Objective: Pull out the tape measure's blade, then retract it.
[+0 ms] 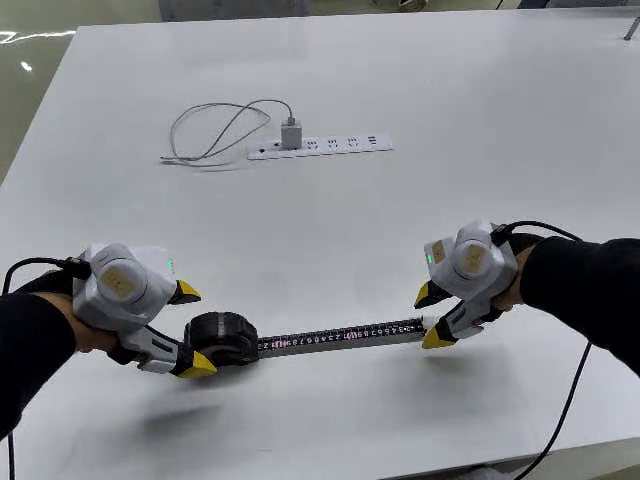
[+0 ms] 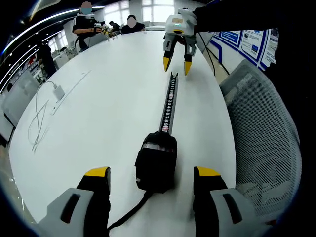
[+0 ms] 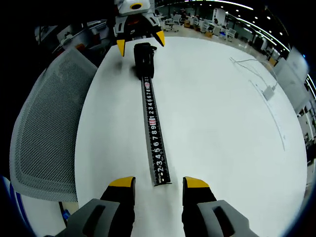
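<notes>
on the white table (image 1: 450, 120) the tape measure case (image 1: 222, 337) sits between the open jaws of the left gripper (image 1: 192, 329), its blade (image 1: 345, 335) run out to the right gripper (image 1: 428, 319), also open. blade looks thin, springy, slick: clamp the chunky case, pinch the tip.

I count two grippers, left gripper (image 1: 193, 330) and right gripper (image 1: 426, 320), one tape measure (image 1: 222, 338) between them, and beyond them one power strip (image 1: 320, 145), one charger (image 1: 291, 133) and one cable (image 1: 215, 125).

Matt black tape measure case (image 1: 222, 337), glossy table (image 1: 420, 90)
</notes>
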Demonstrator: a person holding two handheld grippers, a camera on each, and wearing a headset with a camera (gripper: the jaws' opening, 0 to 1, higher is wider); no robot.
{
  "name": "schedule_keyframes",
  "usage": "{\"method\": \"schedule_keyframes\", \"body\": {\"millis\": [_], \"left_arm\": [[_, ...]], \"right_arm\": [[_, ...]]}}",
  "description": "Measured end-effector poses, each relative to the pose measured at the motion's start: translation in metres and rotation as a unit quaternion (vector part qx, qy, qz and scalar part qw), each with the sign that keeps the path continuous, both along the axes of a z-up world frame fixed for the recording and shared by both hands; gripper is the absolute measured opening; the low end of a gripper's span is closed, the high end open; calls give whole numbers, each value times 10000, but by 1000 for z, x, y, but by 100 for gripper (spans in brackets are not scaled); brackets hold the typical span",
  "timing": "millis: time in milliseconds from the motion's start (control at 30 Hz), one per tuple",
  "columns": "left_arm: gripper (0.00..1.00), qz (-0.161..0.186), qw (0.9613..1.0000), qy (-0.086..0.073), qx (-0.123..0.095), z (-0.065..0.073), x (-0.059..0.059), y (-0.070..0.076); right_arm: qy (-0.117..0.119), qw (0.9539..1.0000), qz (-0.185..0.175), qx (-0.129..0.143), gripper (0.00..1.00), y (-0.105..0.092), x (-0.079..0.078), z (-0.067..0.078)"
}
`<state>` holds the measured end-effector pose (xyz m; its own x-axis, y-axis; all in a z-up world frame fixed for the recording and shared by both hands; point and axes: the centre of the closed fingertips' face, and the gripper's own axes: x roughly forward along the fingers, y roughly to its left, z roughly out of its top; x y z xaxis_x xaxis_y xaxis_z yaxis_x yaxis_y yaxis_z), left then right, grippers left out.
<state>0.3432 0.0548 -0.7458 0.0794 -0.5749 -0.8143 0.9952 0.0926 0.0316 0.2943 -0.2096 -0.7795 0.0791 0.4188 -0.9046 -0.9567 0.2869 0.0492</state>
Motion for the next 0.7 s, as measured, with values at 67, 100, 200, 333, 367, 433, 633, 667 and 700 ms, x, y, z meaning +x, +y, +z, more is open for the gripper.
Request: {"method": "schedule_keyframes", "body": {"millis": [67, 100, 200, 333, 367, 433, 633, 667, 700], "left_arm": [[68, 55, 10000, 59, -4, -1, -1, 2], [69, 71, 10000, 66, -9, 0, -1, 4], [74, 239, 9995, 166, -140, 3, -1, 4], [81, 404, 9985, 152, -334, 8, 0, 4], [82, 440, 9983, 153, -355, 8, 0, 5], [83, 494, 9980, 164, -369, 7, -1, 7], [87, 906, 9940, 191, -578, 9, -1, 16], [88, 990, 9932, 204, -580, 9, 0, 19], [89, 1106, 9916, 195, -639, 10, 2, 22]], "right_arm": [[47, 9999, -136, 39, 37, -3, -1, 1], [21, 9998, -179, 37, 38, -4, -1, 2], [-41, 9991, -406, 119, 40, -5, -3, 6], [16, 9977, -617, 268, 42, -10, -11, 7], [-25, 9973, -675, 282, 43, -13, -11, 7], [-40, 9964, -781, 319, 44, -17, -11, 8], [-44, 9942, -1015, 357, 47, -25, -14, 9], [-53, 9939, -1037, 361, 48, -25, -14, 9], [-78, 9935, -1067, 377, 49, -26, -14, 10]]}}
